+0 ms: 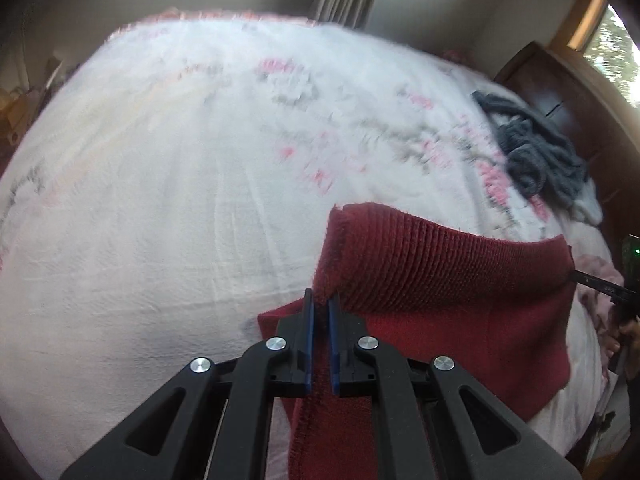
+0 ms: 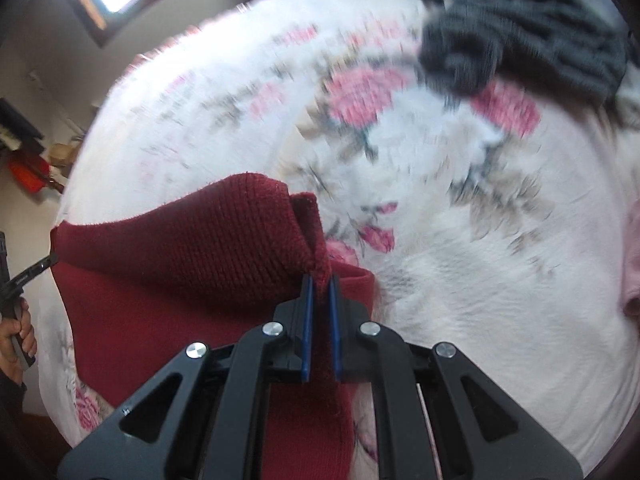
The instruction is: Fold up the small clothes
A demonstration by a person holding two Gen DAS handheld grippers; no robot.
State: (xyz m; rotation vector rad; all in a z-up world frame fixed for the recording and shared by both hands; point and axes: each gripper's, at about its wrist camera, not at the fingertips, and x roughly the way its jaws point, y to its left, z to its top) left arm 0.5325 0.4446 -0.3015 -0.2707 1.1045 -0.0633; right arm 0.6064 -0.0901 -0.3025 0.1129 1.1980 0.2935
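Left hand-held gripper, black with blue pads, sits at lower centre of the left wrist view, narrowed onto one edge of the dark red ribbed knit garment; cloth fills the gap between the pads. Right hand-held gripper, same build, at lower centre of the right wrist view, clamps the opposite edge of the garment likewise. The garment stretches between the two, its ribbed band lifted, the lower part draping onto the white bed cover with pink flower print, which is blurred in both views. A crumpled dark grey knit cloth lies on the bed at right of the left view, upper right in the right view, well apart from the red garment. A pale pink cloth shows at the right edge of the right view. A hand grips the other tool's handle at lower left. No readable writing or labels anywhere.
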